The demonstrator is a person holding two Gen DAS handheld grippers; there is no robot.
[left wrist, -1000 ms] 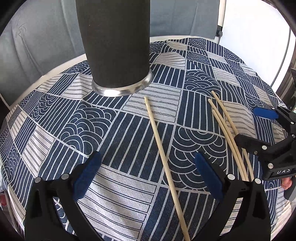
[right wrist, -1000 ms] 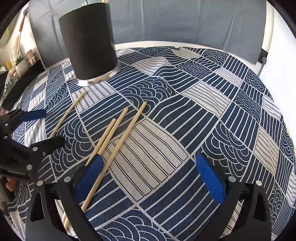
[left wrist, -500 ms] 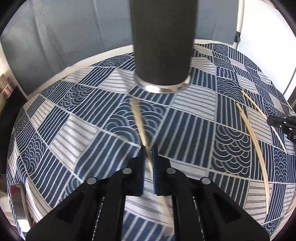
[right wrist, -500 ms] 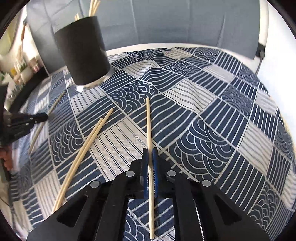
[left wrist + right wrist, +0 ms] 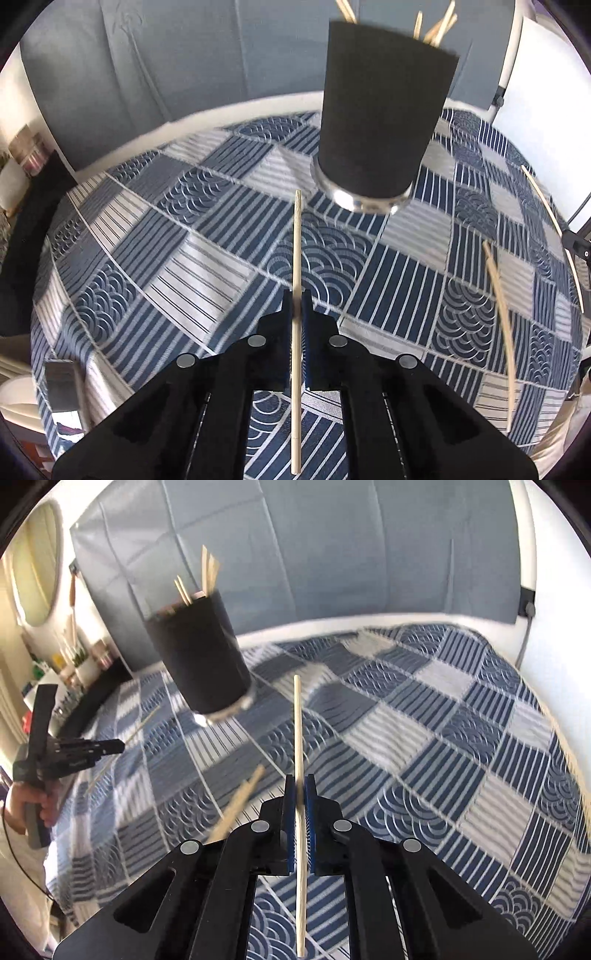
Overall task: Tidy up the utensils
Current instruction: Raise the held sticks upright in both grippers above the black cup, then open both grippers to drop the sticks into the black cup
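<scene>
Each gripper, left [image 5: 296, 314] and right [image 5: 300, 797], has its fingers clamped on one thin wooden chopstick [image 5: 296, 258] [image 5: 298, 738], lifted over the blue patterned tablecloth [image 5: 184, 258]. The tall black cylindrical holder [image 5: 380, 118] stands toward the table's far edge, already crowded with sticks. Two long sticks converging there could collide or tip it; open cloth lies right.

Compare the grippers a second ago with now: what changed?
Both were open over the cloth; now the left gripper and the right gripper have each shut on a chopstick and lifted it. The black holder stays standing, two chopsticks still lying.
</scene>
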